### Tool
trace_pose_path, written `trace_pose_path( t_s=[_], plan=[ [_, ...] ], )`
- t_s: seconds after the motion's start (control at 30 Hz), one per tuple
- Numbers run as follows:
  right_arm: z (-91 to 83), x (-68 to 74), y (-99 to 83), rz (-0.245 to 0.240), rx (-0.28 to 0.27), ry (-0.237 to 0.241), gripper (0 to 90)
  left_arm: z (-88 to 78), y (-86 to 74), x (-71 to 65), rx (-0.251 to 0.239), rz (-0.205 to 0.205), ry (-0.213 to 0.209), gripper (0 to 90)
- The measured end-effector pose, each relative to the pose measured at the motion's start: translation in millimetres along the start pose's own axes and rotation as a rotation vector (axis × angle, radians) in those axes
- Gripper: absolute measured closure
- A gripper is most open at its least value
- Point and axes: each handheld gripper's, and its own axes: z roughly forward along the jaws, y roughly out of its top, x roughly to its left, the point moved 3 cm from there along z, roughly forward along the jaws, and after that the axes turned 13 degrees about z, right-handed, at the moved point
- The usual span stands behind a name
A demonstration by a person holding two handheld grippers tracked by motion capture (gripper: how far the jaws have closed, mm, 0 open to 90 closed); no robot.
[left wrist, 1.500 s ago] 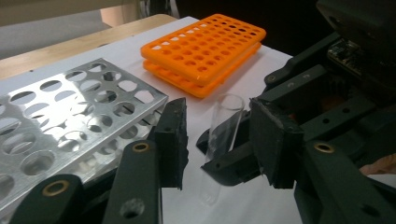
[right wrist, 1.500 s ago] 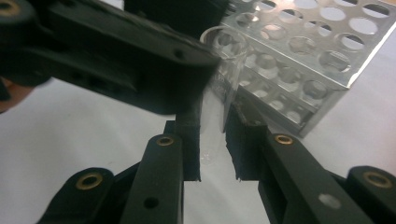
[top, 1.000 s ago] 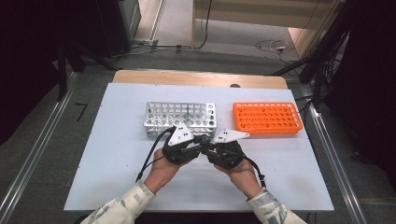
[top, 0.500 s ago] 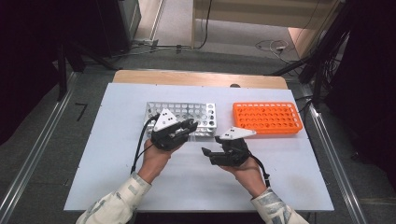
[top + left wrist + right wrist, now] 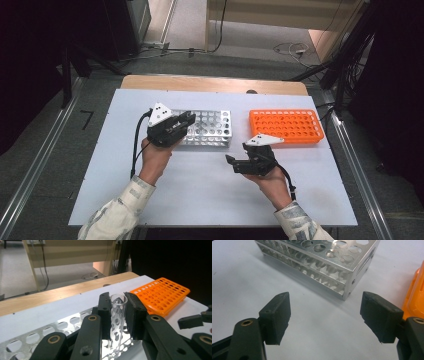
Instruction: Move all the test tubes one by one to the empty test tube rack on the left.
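Left gripper view shows the left gripper (image 5: 118, 312) clamped on a clear test tube (image 5: 117, 322) above the metal rack (image 5: 207, 129); seating it remains. Right gripper (image 5: 325, 317), at five o'clock, has just opened wide, empty

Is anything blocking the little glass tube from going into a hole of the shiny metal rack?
Nothing visible blocks it. The left gripper holds the glass tube upright just above the metal rack, whose holes near it look empty. The right gripper, jaws just opened and empty, is off to the side.
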Motion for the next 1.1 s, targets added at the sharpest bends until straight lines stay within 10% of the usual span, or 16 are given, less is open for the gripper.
trace_pose_path(
  t_s=[1.1],
  plan=[
    [-0.8,1.7,-0.6,-0.008,-0.006,-0.006,23.3,26.9,-31.7,2.5,0.092,0.048,0.091,75.2]
  ],
)
